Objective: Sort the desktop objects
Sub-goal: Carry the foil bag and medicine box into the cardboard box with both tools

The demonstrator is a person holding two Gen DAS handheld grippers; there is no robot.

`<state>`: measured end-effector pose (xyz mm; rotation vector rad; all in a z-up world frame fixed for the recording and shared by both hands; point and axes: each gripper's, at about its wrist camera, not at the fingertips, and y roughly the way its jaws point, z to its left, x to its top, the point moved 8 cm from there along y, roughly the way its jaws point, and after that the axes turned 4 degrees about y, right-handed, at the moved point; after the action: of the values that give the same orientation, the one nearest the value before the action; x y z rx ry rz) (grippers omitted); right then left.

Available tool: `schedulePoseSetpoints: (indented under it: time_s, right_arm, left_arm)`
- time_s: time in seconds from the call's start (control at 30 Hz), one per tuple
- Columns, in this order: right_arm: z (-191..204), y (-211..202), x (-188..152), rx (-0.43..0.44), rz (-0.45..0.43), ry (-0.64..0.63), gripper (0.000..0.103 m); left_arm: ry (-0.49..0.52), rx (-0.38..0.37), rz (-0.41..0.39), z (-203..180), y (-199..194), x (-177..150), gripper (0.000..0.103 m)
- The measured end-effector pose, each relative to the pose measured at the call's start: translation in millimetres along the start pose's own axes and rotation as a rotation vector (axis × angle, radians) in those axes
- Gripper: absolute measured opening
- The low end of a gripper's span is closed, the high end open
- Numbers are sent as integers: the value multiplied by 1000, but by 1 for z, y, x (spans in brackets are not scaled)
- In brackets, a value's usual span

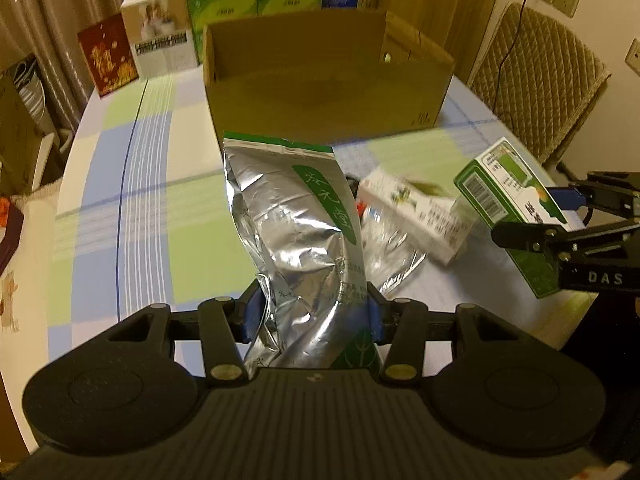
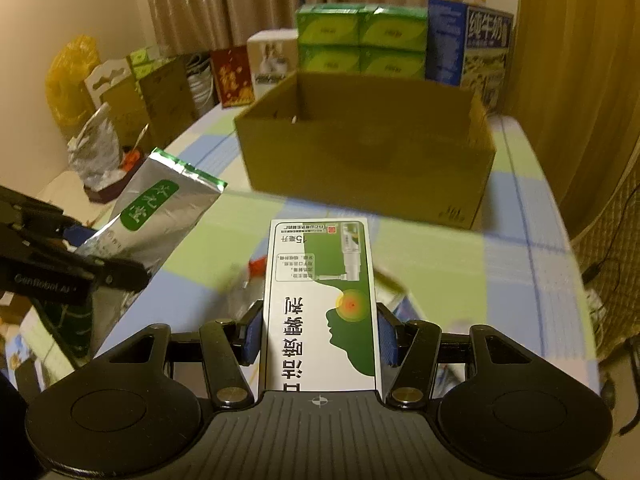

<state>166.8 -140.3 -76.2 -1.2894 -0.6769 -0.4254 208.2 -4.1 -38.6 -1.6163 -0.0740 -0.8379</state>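
My left gripper [image 1: 314, 312] is shut on a crinkled silver foil pouch [image 1: 292, 220] with a green label, held upright above the table. That pouch [image 2: 160, 208] and the left gripper [image 2: 86, 252] show at the left of the right wrist view. My right gripper [image 2: 320, 330] is shut on a green and white spray box [image 2: 322, 296], lifted off the table. The same box [image 1: 508, 200] and right gripper [image 1: 560, 220] appear at the right of the left wrist view. An open cardboard box [image 1: 324, 80] [image 2: 368, 148] stands ahead of both.
A white carton [image 1: 416, 216] and another foil pouch [image 1: 392, 256] lie on the checked tablecloth [image 1: 132, 184]. Green tissue packs [image 2: 360, 40], a blue milk carton [image 2: 468, 44] and a red gift box [image 1: 106, 54] stand behind the cardboard box. A quilted chair [image 1: 536, 80] is at the right.
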Motion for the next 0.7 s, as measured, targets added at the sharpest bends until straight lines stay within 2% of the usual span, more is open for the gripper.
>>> schedulePoseSetpoints:
  time_s: [0.43, 0.7]
  right_arm:
    - [-30, -4, 80, -20, -67, 12, 52]
    - [-57, 22, 135, -39, -67, 25, 52]
  left_arm:
    - [36, -6, -44, 0, -1, 66, 45]
    - [37, -18, -53, 12, 22, 120, 45]
